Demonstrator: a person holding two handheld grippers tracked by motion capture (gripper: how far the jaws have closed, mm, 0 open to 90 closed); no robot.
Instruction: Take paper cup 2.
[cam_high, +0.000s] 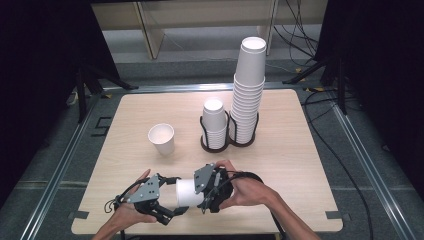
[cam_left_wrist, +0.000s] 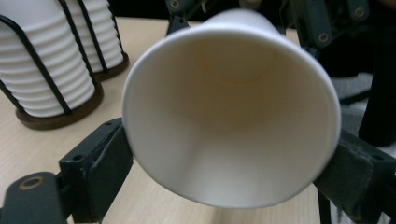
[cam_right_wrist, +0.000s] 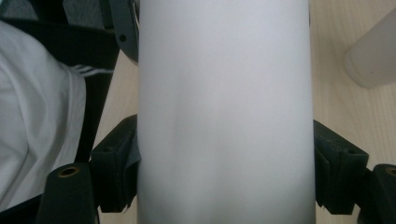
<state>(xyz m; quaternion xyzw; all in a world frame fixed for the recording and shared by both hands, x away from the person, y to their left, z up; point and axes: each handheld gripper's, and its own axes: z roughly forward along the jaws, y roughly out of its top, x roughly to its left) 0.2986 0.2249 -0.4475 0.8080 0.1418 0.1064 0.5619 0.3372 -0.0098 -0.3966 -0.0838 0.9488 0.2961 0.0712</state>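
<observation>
Looking down from the high view, a white paper cup (cam_high: 187, 192) lies sideways between both tools, well nearer the person than the wire cup rack (cam_high: 229, 131) on the table (cam_high: 300, 165); one single cup (cam_high: 162, 138) already stands left of that rack, so separating seems partly done, with many cups left. From the left gripper view, the left hand-held gripper (cam_left_wrist: 229, 163) has its jaws against the cup's rim, which is squeezed oval. From the right gripper view, the right hand-held gripper (cam_right_wrist: 224, 172) clamps the smooth, unmarked wall.
</observation>
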